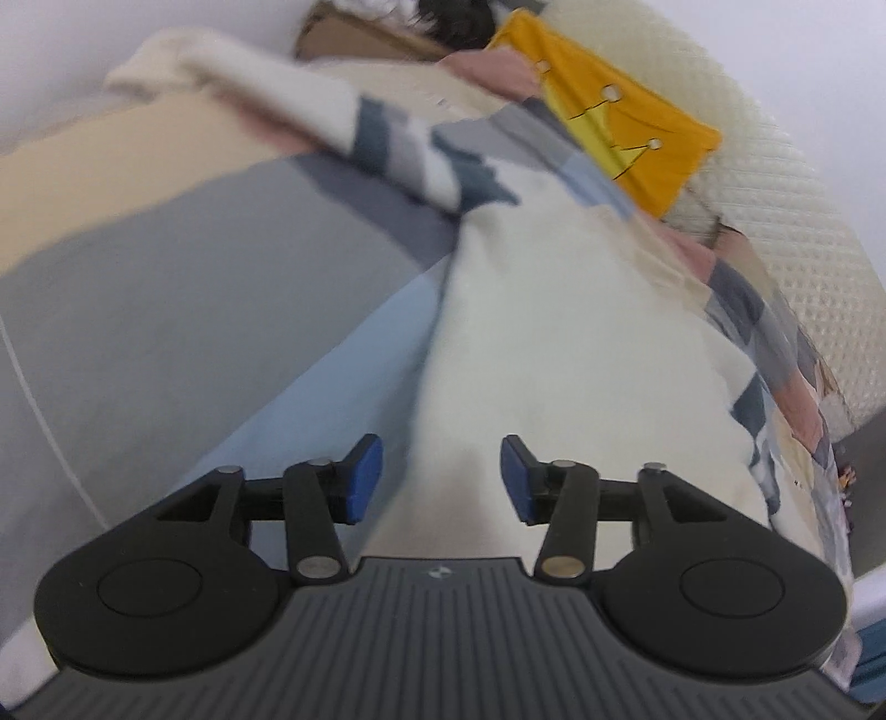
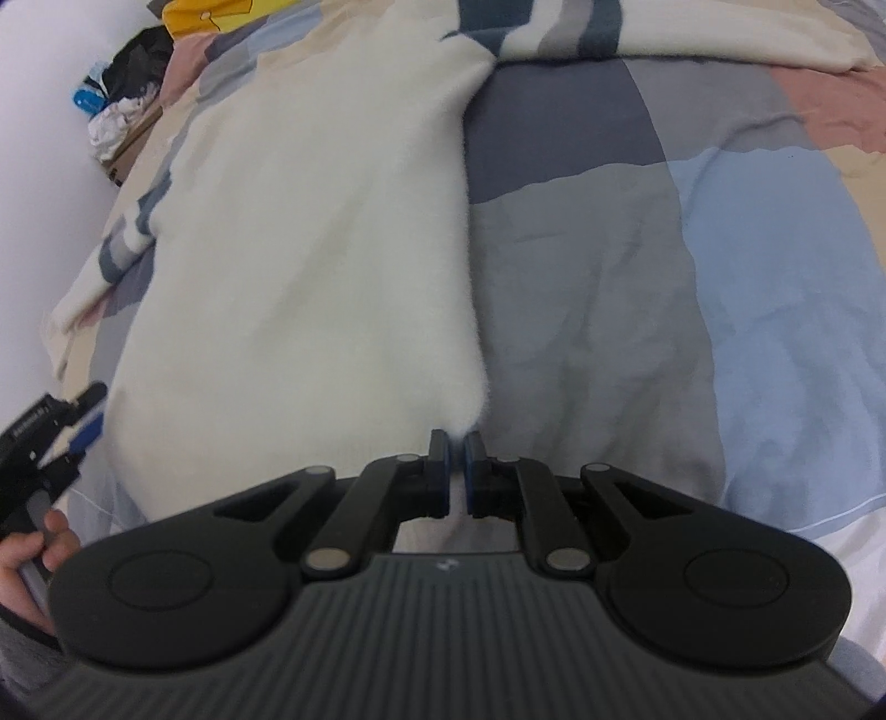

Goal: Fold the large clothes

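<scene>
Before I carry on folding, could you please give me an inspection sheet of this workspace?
Surface: bed cover in grey, blue, beige and pink patches, lightly creased.
Job's things: cream sweater lying flat, striped sleeve stretched sideways.
Clutter: yellow cloth and a dark bundle near the bed's far edge.
Grippers: left tongs open above the sweater, nothing between them; right tongs shut on the sweater's bottom corner.
Cables: nothing seen.
Surroundings: white wall; a hand holding the left tongs.
</scene>
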Tool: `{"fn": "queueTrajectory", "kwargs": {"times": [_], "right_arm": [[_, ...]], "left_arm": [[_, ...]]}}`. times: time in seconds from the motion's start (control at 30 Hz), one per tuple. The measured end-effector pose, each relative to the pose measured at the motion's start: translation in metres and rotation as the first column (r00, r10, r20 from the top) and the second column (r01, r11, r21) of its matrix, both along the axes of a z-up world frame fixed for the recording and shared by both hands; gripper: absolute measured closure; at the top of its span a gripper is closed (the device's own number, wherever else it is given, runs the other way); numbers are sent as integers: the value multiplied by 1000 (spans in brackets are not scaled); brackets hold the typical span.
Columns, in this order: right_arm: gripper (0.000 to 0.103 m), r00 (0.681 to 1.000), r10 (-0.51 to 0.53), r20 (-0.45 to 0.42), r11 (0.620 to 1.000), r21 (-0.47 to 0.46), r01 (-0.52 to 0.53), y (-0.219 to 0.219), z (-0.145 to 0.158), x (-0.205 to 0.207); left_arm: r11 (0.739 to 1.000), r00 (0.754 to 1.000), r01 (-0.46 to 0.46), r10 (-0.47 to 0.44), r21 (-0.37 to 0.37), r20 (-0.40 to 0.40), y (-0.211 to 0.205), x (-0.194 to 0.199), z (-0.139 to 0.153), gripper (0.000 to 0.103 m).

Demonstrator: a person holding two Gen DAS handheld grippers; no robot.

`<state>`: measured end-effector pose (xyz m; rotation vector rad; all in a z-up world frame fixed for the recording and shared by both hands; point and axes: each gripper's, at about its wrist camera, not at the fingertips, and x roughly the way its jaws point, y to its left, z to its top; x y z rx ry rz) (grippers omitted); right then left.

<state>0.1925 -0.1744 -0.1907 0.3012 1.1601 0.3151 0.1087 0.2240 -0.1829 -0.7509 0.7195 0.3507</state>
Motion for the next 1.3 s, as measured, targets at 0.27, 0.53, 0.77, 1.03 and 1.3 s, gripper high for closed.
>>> {"fn": "queueTrajectory", "kwargs": {"times": [0.27,0.53,0.77,1.03,1.3], "right_arm": [[46,998,-52,-29,997,61,54,-6,-8,2],[45,992,-104,-66,990,92,110,-2,-27,13],[52,996,-58,-65,992,105,65,19,-46,21],[88,999,30,-14,987,158,-28,14,-9,13],[90,965,250,85,968,-11,-250,28,55,-12]], "left_arm": [[1000,998,7,-7,0,-59,-5,-5,-16,47],[999,995,34,-38,-39,-96,-19,-4,-31,48],[994,983,100,-107,-51,-152,-34,-2,-38,61],[980,990,92,-109,-175,-89,-13,-18,-19,92],[951,982,164,-181,-263,-44,7,-26,32,96]]}}
